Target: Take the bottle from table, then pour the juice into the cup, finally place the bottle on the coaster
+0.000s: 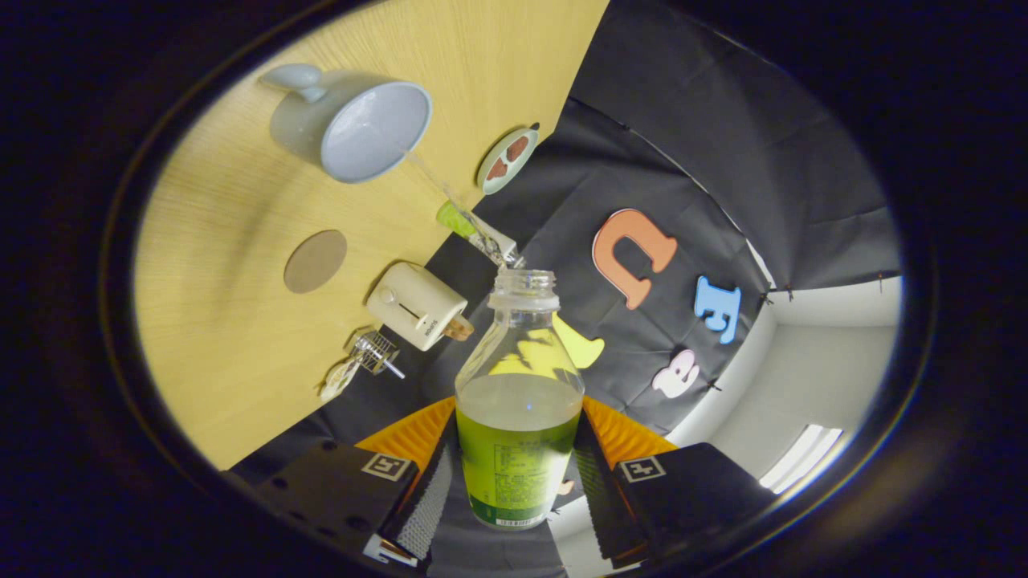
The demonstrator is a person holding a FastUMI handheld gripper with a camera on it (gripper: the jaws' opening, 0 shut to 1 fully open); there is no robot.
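A clear plastic bottle [518, 401] with no cap sits between my fingers, and my gripper [518, 470] is shut on its lower body. Green juice fills roughly its lower half, and the open mouth points away from me. The view is rolled, so the wooden table [225, 361] rises steeply beside the bottle. Beyond the bottle and off to one side, a pale blue-grey cup [353, 124] with a handle stands on the table, its inside showing empty. A round brown coaster [315, 261] lies flat between the cup and me.
A small cream toaster-shaped object [416, 305] sits near the table's edge, with a metal wire piece [371, 353] beside it. A small plate [506, 160] with brown items and a slim clear item with a green part [470, 225] lie along the edge.
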